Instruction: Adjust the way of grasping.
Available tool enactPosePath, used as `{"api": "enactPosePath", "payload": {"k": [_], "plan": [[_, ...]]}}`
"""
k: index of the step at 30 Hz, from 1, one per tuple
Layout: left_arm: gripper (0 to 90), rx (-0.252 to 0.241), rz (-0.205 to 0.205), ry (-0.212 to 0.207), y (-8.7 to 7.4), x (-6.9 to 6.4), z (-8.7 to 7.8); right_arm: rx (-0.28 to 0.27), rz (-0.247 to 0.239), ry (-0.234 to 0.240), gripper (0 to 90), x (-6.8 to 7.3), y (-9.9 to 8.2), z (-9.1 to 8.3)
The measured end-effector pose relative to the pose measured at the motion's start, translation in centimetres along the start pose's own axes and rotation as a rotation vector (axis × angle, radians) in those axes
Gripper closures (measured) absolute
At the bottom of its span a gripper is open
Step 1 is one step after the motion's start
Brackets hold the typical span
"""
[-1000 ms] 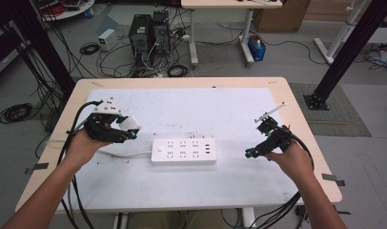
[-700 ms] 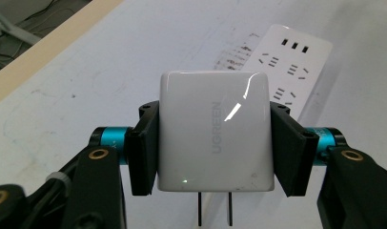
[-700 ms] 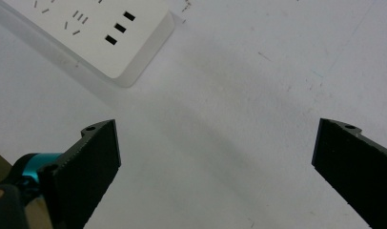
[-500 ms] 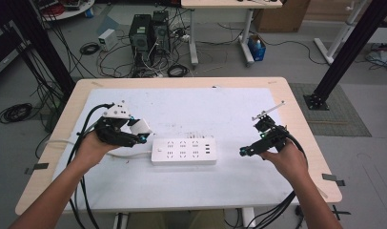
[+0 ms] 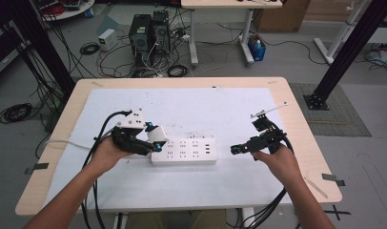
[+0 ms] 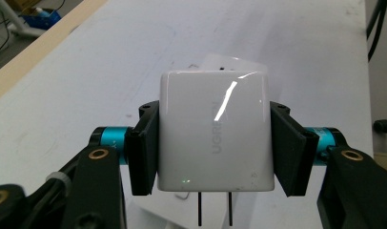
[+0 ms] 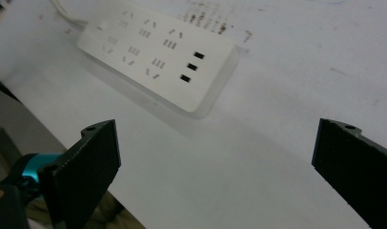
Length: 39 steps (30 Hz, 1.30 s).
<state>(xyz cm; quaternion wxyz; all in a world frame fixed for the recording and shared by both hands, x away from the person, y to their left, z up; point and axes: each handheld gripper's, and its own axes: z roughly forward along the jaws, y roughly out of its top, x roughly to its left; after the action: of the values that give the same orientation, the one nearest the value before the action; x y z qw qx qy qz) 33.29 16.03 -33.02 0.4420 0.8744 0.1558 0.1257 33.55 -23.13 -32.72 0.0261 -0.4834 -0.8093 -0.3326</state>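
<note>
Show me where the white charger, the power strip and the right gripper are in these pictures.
white charger (image 6: 213,131): left gripper view, on its glossy front face, between the jaws.
power strip (image 5: 184,151): high view, on its top face among the sockets.
right gripper (image 5: 233,150): high view, midway between its open fingertips.

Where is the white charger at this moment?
The white charger is clamped in the left tongs; in the high view it sits at the left end of the power strip.

One power strip (image 5: 184,151), one charger (image 6: 213,131), two grippers: left gripper (image 5: 151,143), right gripper (image 5: 235,149).
</note>
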Motion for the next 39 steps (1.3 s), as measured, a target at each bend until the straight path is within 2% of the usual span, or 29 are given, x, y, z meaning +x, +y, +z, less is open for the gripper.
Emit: {"api": "enactPosePath", "payload": {"k": [1,2,3,4,9,10,12,14,19,23,25,28,32,36,39], "plan": [[42.7,-0.004,0.009,-0.011,0.1,-0.2,0.2,-0.007,0.021,0.023,1.7,0.0,0.0,0.0],[42.7,-0.01,0.011,-0.019,0.2,-0.4,0.5,-0.018,0.058,0.068,1.7,0.1,-0.1,0.1],[42.7,-0.017,0.016,-0.027,0.3,-0.6,0.7,-0.018,0.058,0.068,1.7,0.1,-0.1,0.1],[42.7,-0.019,0.028,-0.042,0.4,-0.9,1.2,-0.028,0.082,0.106,1.7,0.1,-0.1,0.3],[42.7,-0.021,0.034,-0.065,0.8,-1.4,2.1,-0.035,0.124,0.145,1.7,0.4,0.0,0.4],[42.7,-0.019,0.034,-0.075,0.9,-1.6,2.4,-0.041,0.151,0.164,1.7,0.4,0.0,0.4],[42.7,-0.021,0.039,-0.079,1.1,-1.8,2.7,-0.046,0.167,0.17,1.7,0.4,0.0,0.4],[42.7,-0.021,0.039,-0.079,1.1,-1.8,2.7,-0.046,0.174,0.17,1.7,0.4,0.0,0.4],[42.7,-0.026,0.057,-0.108,1.7,-2.5,4.0,-0.035,0.199,0.187,1.8,0.7,0.1,0.7],[42.7,-0.04,0.069,-0.123,2.1,-2.8,4.4,-0.029,0.201,0.203,1.8,1.0,0.2,0.8],[42.7,-0.051,0.066,-0.131,2.3,-3.0,4.9,-0.035,0.207,0.229,1.8,1.2,0.3,0.9],[42.7,-0.055,0.065,-0.132,2.3,-3.0,5.0,-0.034,0.206,0.24,1.8,1.3,0.4,0.9],[42.7,-0.067,0.082,-0.147,2.5,-3.3,5.8,-0.026,0.217,0.266,1.8,1.8,0.5,1.2],[42.7,-0.089,0.086,-0.156,2.8,-3.8,6.4,-0.029,0.244,0.313,1.8,2.2,0.8,1.7],[42.7,-0.095,0.092,-0.166,3.0,-4.1,7.0,-0.02,0.244,0.34,1.8,2.5,1.0,2.1]]}}
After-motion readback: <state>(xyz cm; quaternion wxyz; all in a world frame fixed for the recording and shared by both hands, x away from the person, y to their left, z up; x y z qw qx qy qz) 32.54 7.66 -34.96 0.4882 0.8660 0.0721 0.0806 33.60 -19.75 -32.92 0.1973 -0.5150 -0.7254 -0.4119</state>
